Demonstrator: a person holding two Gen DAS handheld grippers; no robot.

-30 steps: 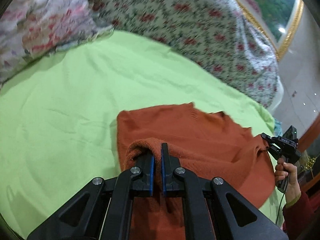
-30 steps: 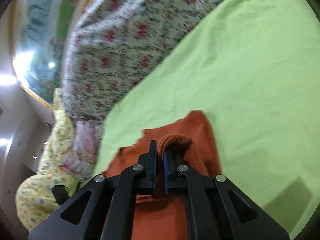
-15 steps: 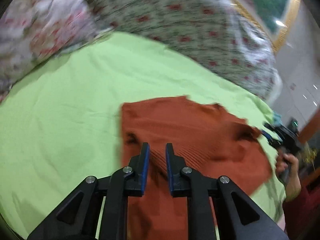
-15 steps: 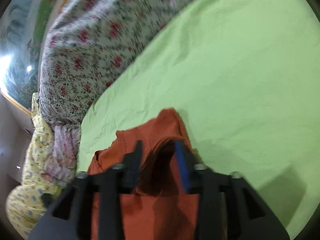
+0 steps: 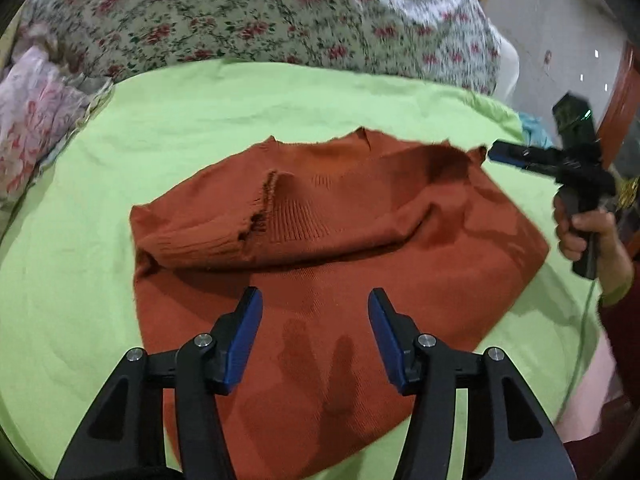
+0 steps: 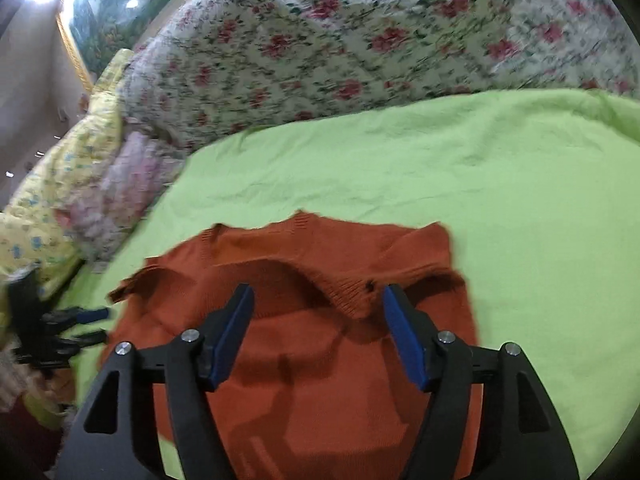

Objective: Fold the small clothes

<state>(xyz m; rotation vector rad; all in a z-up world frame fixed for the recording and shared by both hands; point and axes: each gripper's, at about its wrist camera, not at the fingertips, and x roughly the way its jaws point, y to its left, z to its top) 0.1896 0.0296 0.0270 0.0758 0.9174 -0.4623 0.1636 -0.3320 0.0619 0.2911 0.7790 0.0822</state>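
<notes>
Orange sweater (image 5: 344,264): lies on green sheet (image 5: 200,120) of bed, top part folded down over body, fold loose. Further folds remain. Near hem cut off by frame. Left claw (image 5: 315,334), right claw (image 6: 318,334): jaws wide, just opened, nothing gripped, above sweater.

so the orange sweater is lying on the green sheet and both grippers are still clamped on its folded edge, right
Not quite. The orange sweater does lie on the green sheet, but neither gripper grips it. The left gripper and right gripper have just been opening; each wrist view shows its jaws apart above the knit, nothing between them.
</notes>
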